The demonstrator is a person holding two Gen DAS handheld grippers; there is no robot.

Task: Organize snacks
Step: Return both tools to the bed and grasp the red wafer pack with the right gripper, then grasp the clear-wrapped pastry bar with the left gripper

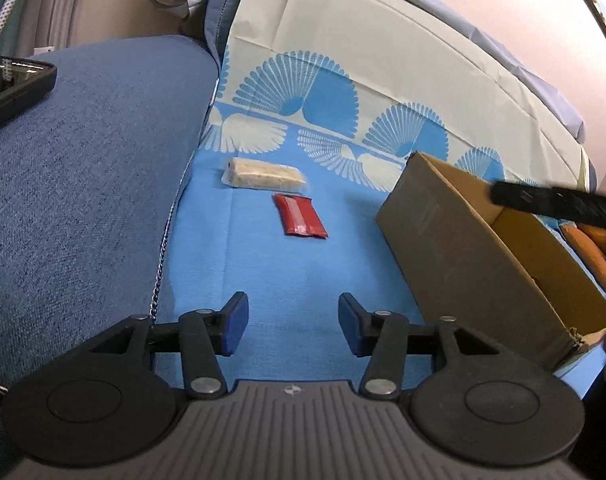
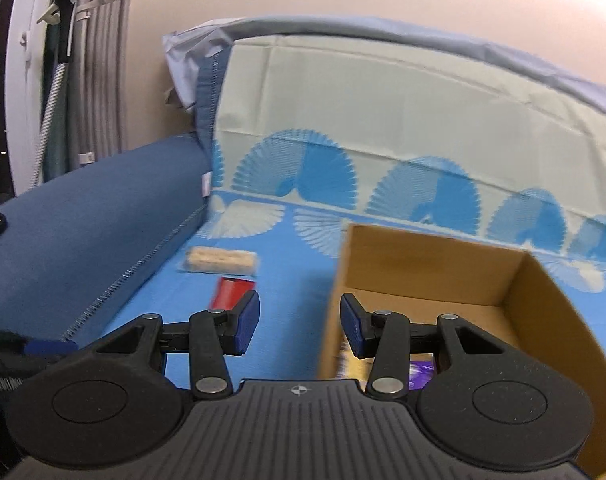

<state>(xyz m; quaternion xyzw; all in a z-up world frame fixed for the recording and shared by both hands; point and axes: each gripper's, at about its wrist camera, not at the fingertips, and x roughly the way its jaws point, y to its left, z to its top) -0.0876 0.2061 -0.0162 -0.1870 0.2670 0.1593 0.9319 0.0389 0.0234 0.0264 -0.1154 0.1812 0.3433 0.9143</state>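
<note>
A red snack packet (image 1: 300,215) and a beige bar in clear wrap (image 1: 263,177) lie on the blue patterned cloth (image 1: 271,264), ahead of my left gripper (image 1: 293,320). Its blue pads stand apart with nothing between them. An open cardboard box (image 1: 455,248) stands to the right with orange packets (image 1: 591,248) inside. In the right wrist view my right gripper (image 2: 299,322) hovers open and empty at the left wall of the box (image 2: 431,280); purple and yellow packets (image 2: 383,368) lie in the box. The red packet (image 2: 231,292) and the beige bar (image 2: 223,260) sit left of it.
A dark blue cushion (image 1: 87,184) borders the cloth on the left, with a black phone (image 1: 11,88) on it. A cream and blue backrest cover (image 1: 363,80) rises behind. A black part of the other gripper (image 1: 555,204) reaches over the box at the right edge.
</note>
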